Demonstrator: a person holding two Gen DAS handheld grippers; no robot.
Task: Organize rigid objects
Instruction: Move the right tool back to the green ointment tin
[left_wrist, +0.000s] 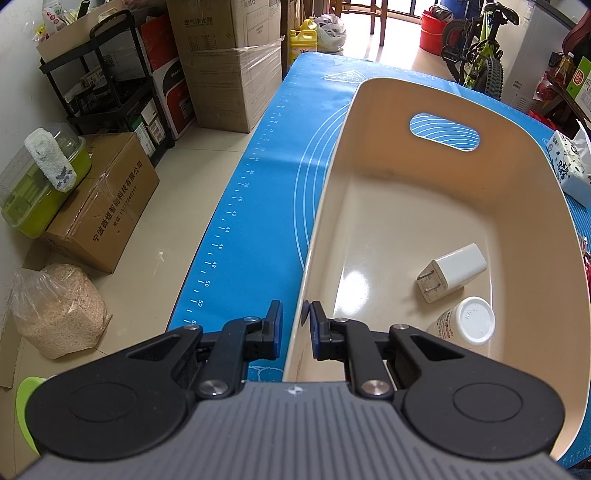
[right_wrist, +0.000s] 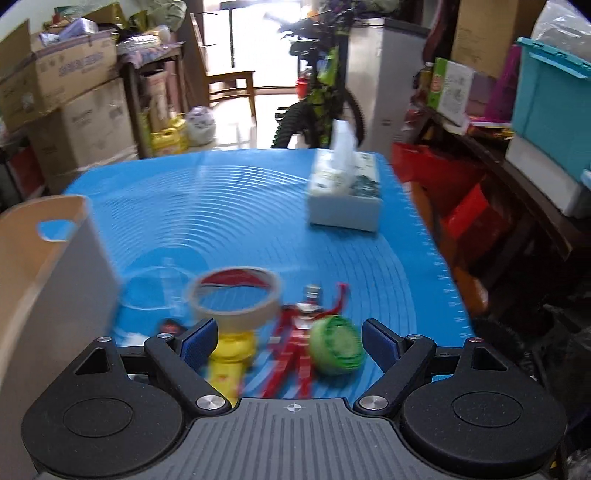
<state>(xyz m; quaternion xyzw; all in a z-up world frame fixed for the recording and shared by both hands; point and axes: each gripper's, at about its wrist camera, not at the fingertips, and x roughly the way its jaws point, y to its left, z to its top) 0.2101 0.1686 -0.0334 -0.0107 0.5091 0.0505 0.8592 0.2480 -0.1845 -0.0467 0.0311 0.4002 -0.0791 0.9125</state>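
Observation:
A beige plastic bin (left_wrist: 332, 166) with a handle cutout stands on the blue mat (left_wrist: 266, 221). My left gripper (left_wrist: 293, 314) is shut on the bin's near wall, one pad outside and one inside. Inside the bin lie a white plug charger (left_wrist: 454, 271) and a white capped bottle (left_wrist: 467, 321). In the blurred right wrist view my right gripper (right_wrist: 290, 338) hangs open over loose items on the mat: a tape roll (right_wrist: 240, 314), a yellow object (right_wrist: 232, 350), a red toy figure (right_wrist: 295, 343) and a green round object (right_wrist: 338, 345). Nothing is between its fingers.
The bin (right_wrist: 48, 280) stands left of the loose items. A tissue box (right_wrist: 345, 195) sits at the mat's far right. Cardboard boxes (left_wrist: 107, 206), a black shelf and a bicycle (right_wrist: 321, 99) surround the table; red bags lie beyond its right edge.

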